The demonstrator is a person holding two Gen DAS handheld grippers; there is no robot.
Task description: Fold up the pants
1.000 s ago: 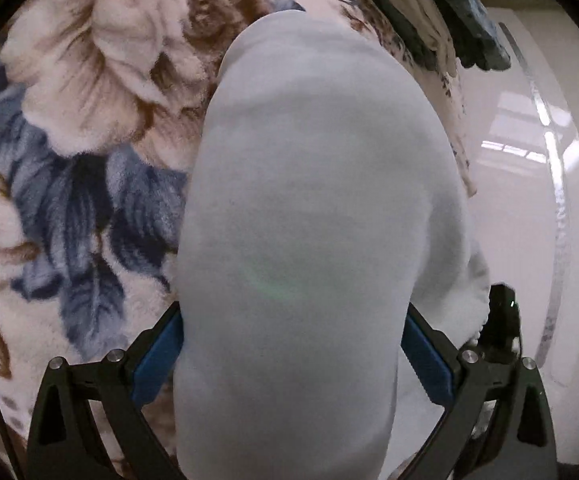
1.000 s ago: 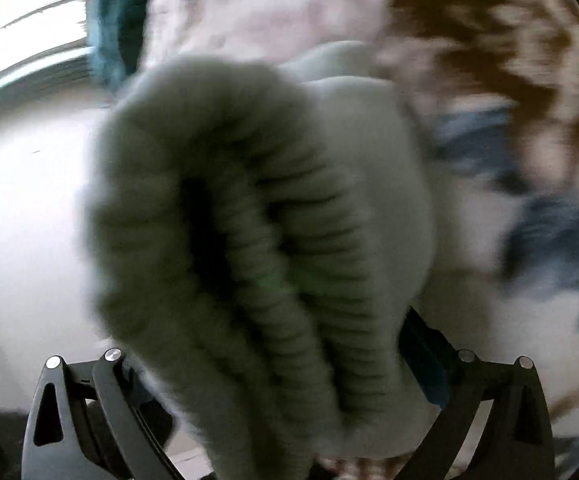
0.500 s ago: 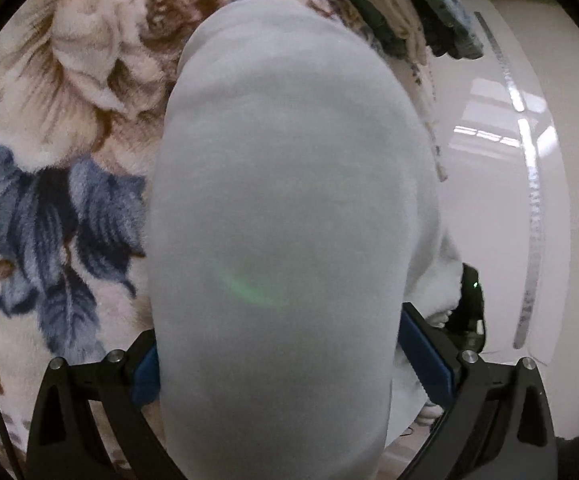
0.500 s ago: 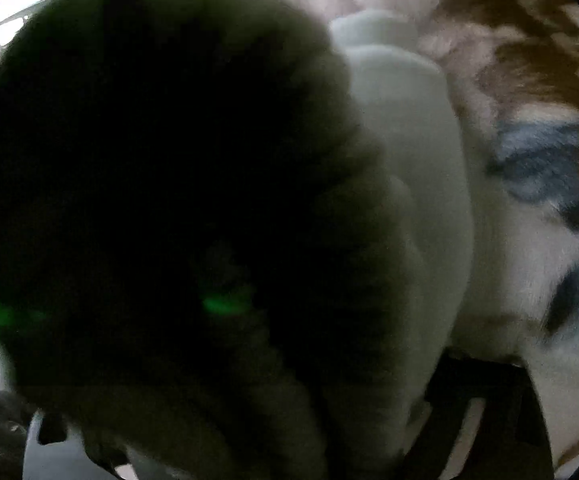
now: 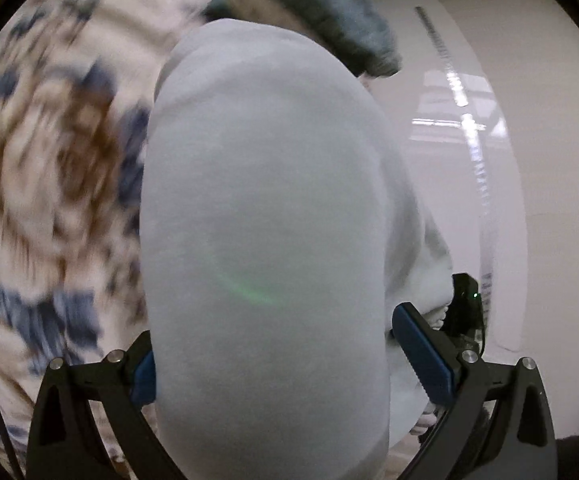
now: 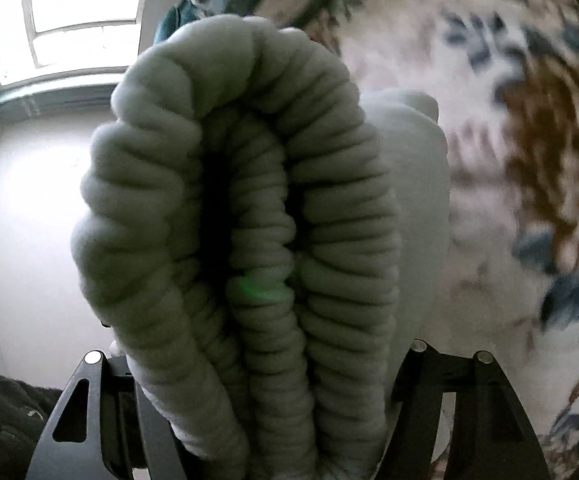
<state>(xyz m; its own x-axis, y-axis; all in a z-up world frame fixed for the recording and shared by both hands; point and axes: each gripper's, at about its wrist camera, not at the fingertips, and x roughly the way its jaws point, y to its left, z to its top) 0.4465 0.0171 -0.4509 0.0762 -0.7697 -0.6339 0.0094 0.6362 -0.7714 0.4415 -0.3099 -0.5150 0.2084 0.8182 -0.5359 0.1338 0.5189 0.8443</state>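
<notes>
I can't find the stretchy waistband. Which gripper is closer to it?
Right. The right gripper has just been closing around the waistband; the left gripper holds a smooth fold of the pants, away from it.

Pale grey pants [image 5: 265, 208] (ribbed waistband [image 6: 241, 216] greyer), cream bedspread [image 5: 49, 168] with brown-and-blue flowers, white wall [image 5: 549, 140]

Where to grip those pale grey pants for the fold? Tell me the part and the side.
Grip the ribbed waistband, from its open end, one finger either side of the doubled elastic. It is thick, bunched and stands up like a ridge, so pads bite well. The smooth leg fabric bulges and would slip.
</notes>
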